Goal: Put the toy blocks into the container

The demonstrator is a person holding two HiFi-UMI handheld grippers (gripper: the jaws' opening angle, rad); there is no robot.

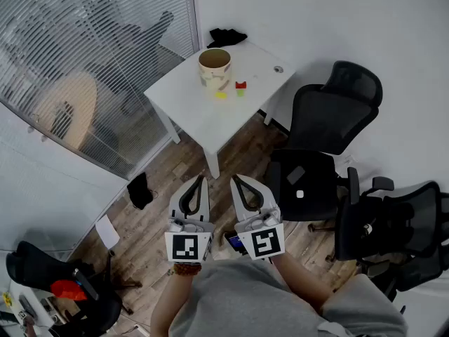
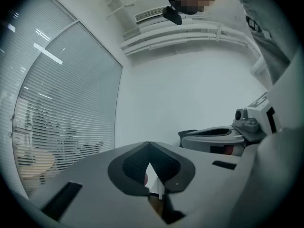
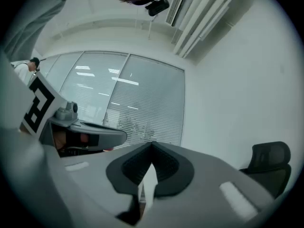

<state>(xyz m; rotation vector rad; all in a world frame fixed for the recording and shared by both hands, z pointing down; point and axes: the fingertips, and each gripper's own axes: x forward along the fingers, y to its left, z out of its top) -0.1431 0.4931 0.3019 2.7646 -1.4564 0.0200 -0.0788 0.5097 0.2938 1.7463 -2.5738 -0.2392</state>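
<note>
Far ahead in the head view stands a white table [image 1: 203, 114] with a beige round container [image 1: 215, 67] on it. Just beside the container lie a red block [image 1: 240, 84], a green block [image 1: 240, 93] and a yellow block [image 1: 222, 95]. My left gripper [image 1: 202, 181] and right gripper [image 1: 234, 181] are held close to my body, side by side above the wooden floor and well short of the table. Both are shut with nothing between the jaws. The left gripper [image 2: 149, 145] shows tips touching in its own view, as does the right gripper [image 3: 152, 145].
Black office chairs [image 1: 335, 111] crowd the right side, one [image 1: 305, 188] close by my right gripper. A glass wall with blinds [image 1: 91, 62] runs along the left. A black cloth [image 1: 226, 36] lies at the table's far corner. A black bag [image 1: 140, 189] sits on the floor.
</note>
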